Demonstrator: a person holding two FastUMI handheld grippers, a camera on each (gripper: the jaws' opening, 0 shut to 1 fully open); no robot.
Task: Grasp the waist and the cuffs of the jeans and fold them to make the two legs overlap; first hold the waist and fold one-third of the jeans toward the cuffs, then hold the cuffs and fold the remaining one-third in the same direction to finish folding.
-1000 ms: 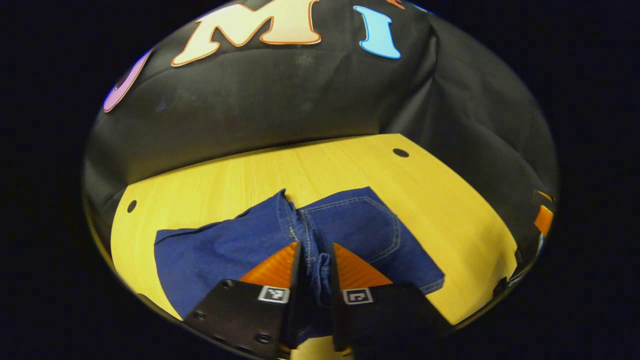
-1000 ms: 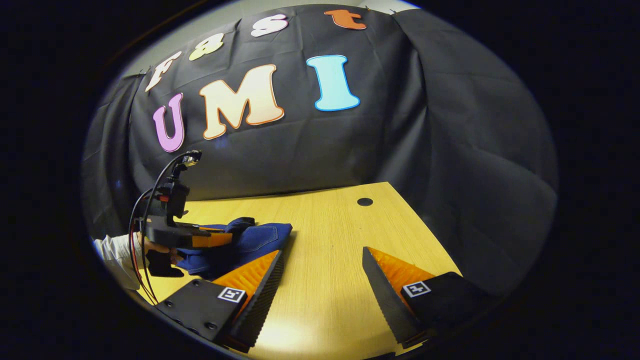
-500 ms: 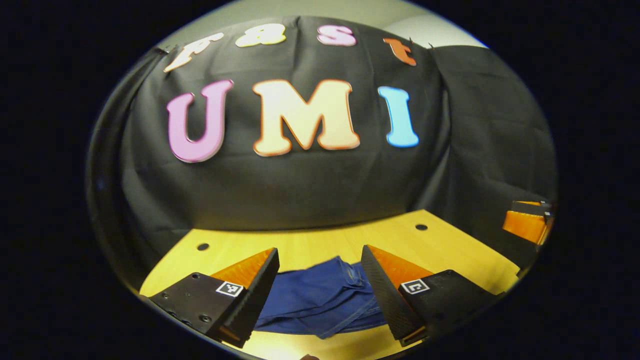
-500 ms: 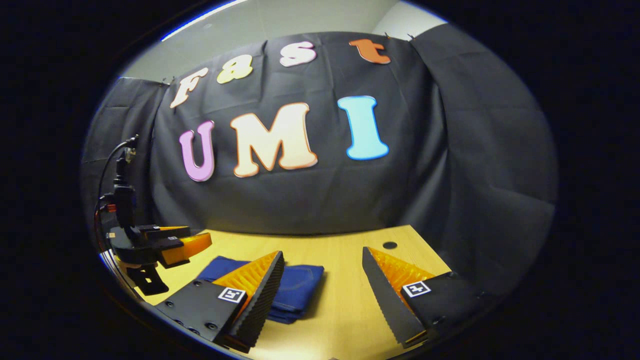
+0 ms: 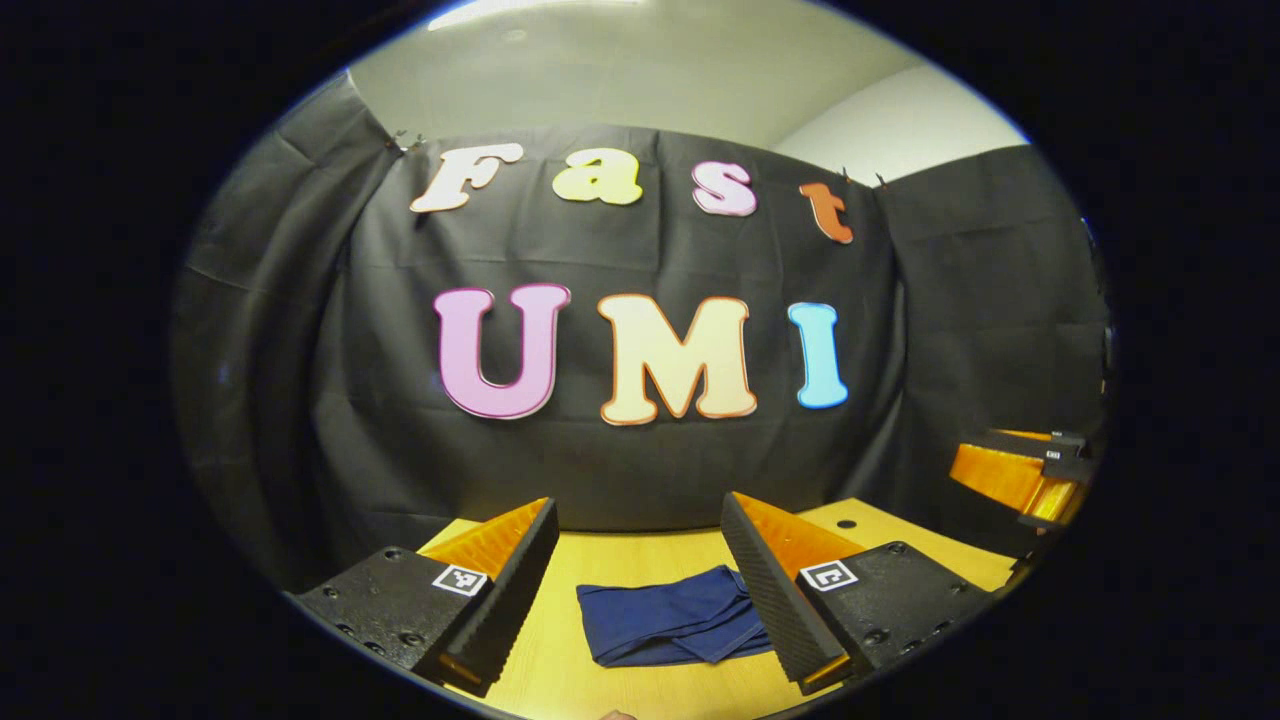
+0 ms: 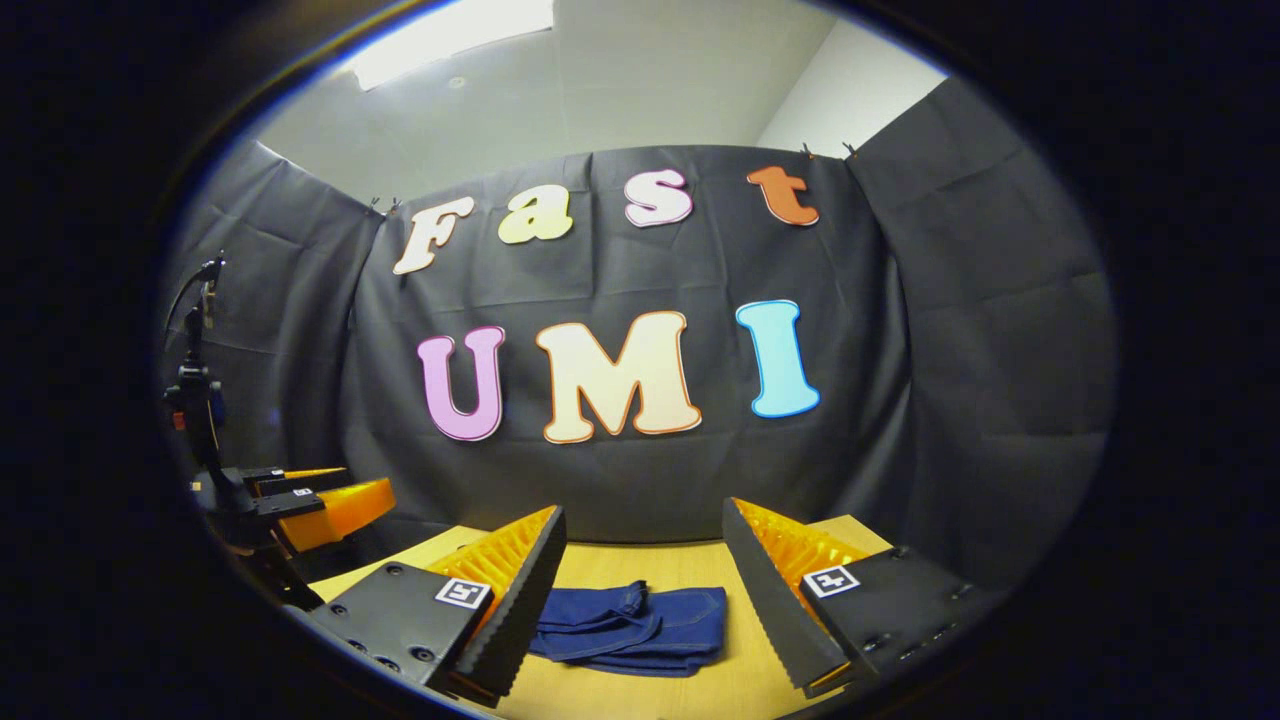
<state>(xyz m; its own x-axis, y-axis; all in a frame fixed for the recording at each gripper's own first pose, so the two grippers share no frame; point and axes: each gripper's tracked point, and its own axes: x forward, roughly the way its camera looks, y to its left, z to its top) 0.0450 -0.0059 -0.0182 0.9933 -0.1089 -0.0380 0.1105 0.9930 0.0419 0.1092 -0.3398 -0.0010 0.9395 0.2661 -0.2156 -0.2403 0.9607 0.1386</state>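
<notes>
On the tabletop (image 5: pixel 560 690) the jeans (image 5: pixel 672 628) are now lying folded while you are holding the left gripper (image 5: pixel 640 590) and right gripper (image 6: pixel 640 590) raised, wide open and empty, so folding looks finished.

Sharp, evenly lit from overhead — fisheye-bent edges.

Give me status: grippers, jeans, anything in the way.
Left gripper open, above the table. Right gripper open, holding nothing. Jeans folded in a compact bundle on the table, untouched by either. Nothing in the way.
</notes>
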